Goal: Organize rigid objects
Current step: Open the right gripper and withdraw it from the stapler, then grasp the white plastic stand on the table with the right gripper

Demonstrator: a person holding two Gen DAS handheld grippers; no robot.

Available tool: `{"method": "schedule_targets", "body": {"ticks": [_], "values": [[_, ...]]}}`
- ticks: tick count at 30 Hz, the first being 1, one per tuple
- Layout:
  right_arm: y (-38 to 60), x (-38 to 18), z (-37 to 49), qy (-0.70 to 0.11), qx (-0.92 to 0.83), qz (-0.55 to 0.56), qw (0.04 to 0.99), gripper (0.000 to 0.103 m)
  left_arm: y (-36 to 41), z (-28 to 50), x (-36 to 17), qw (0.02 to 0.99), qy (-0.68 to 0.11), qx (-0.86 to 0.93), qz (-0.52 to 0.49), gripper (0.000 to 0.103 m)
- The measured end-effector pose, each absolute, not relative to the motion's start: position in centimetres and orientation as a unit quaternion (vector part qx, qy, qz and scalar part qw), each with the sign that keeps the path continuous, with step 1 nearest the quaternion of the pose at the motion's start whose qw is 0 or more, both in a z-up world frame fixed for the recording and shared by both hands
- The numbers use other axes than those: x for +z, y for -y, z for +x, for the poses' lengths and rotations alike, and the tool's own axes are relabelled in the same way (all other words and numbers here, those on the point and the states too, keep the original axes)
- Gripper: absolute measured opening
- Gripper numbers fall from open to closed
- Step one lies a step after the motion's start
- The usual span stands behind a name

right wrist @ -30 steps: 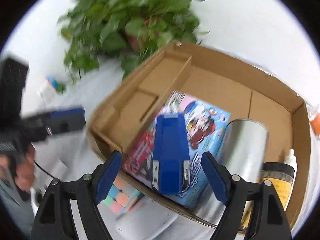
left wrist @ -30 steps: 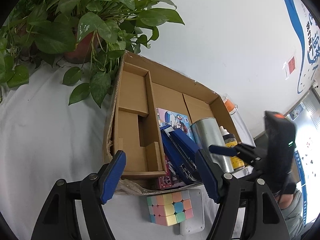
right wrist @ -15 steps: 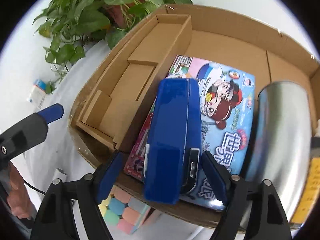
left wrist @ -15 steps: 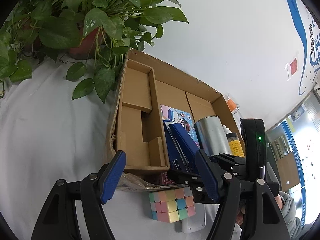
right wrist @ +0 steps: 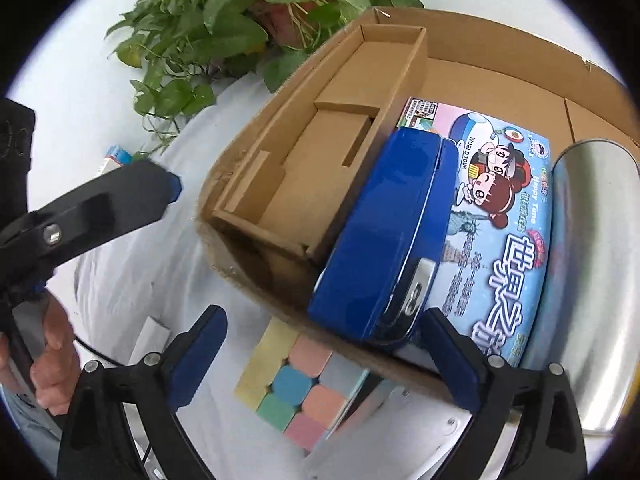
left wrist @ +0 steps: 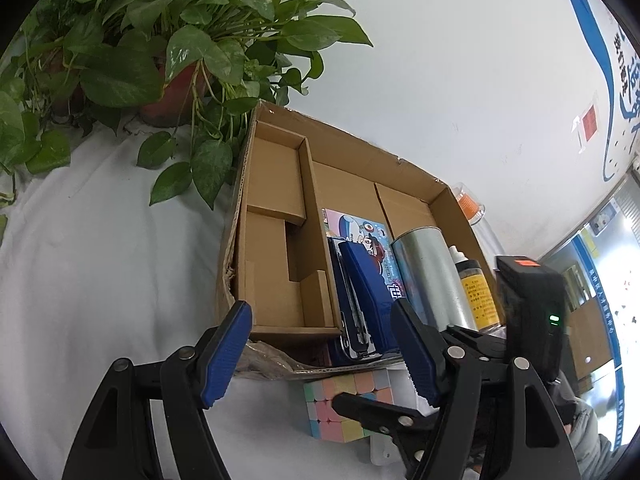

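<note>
The cube (right wrist: 298, 384), pastel and untouched, sits on the white cloth (left wrist: 80, 264) just outside the box's near wall, below and between the right gripper's (right wrist: 324, 354) fingers. Those fingers are spread wide and hold nothing; that spread looks meant to straddle the cube. Just past the right fingertip, the stapler (right wrist: 384, 236) lies inside the box (right wrist: 500, 36) on a game box (right wrist: 504, 216), apparently already stowed, with a steel can (right wrist: 592, 264) beside it. Off the left fingertip the divided compartment is free, a likely slot for the cube. The left gripper (left wrist: 326, 354) hovers wide open and empty before the box. A plant (left wrist: 160, 48) stands beyond.
</note>
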State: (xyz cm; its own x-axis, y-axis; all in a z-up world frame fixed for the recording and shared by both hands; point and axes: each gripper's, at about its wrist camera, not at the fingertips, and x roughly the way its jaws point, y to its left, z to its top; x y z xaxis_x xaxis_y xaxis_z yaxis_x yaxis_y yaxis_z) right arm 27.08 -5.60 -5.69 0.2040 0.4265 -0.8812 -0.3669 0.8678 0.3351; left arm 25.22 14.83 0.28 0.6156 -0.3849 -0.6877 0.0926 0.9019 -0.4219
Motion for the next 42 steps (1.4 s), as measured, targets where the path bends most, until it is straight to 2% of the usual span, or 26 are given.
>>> {"method": "schedule_targets", "body": {"ticks": [5, 10, 18, 19, 21, 23, 29, 31, 33, 35, 36, 40, 42], "values": [[6.4, -4.2, 25.5, -0.529, 0.268, 0.023, 0.805, 0.098, -13.9, 24.0, 0.4, 0.893, -0.406, -0.124, -0.151, 0.070], [6.2, -5.7, 26.8, -0.560, 0.261, 0.029, 0.785, 0.099, -13.7, 23.4, -0.1, 0.892, -0.411, -0.116, -0.152, 0.070], [6.5, -4.0, 25.1, -0.527, 0.259, 0.022, 0.809, 0.098, -13.4, 22.5, -0.4, 0.895, -0.413, -0.101, -0.134, 0.070], [6.8, -3.6, 24.5, -0.519, 0.252, 0.011, 0.817, 0.099, -13.1, 22.3, -0.5, 0.894, -0.416, -0.101, -0.128, 0.072], [7.7, -2.6, 22.5, -0.500, 0.247, -0.007, 0.830, 0.099, -12.5, 21.6, -0.8, 0.892, -0.422, -0.105, -0.122, 0.082], [9.0, -2.1, 20.0, -0.485, 0.247, -0.016, 0.839, 0.099, -11.6, 20.8, -1.4, 0.887, -0.428, -0.122, -0.126, 0.083], [12.7, -6.8, 14.5, -0.531, 0.190, 0.026, 0.826, 0.097, -7.0, 18.9, -3.9, 0.851, -0.478, -0.181, -0.124, 0.080], [13.1, -7.3, 14.1, -0.538, 0.189, 0.044, 0.821, 0.096, -5.7, 18.1, -5.1, 0.836, -0.494, -0.195, -0.138, 0.077], [13.5, -6.7, 13.5, -0.520, 0.192, 0.046, 0.831, 0.096, -5.0, 17.9, -6.5, 0.820, -0.515, -0.199, -0.151, 0.069], [13.9, -6.2, 12.8, -0.507, 0.193, 0.034, 0.839, 0.096, -4.3, 17.9, -8.0, 0.808, -0.532, -0.193, -0.165, 0.068], [13.9, -6.1, 12.6, -0.505, 0.193, 0.027, 0.841, 0.096, -4.0, 17.8, -8.7, 0.804, -0.536, -0.190, -0.176, 0.065], [14.2, -6.0, 12.2, -0.490, 0.190, 0.000, 0.851, 0.096, -3.1, 18.3, -10.2, 0.800, -0.532, -0.189, -0.204, 0.048], [14.1, -6.2, 12.4, -0.472, 0.197, -0.007, 0.859, 0.096, -2.8, 18.5, -10.5, 0.793, -0.532, -0.199, -0.220, 0.031]]}}
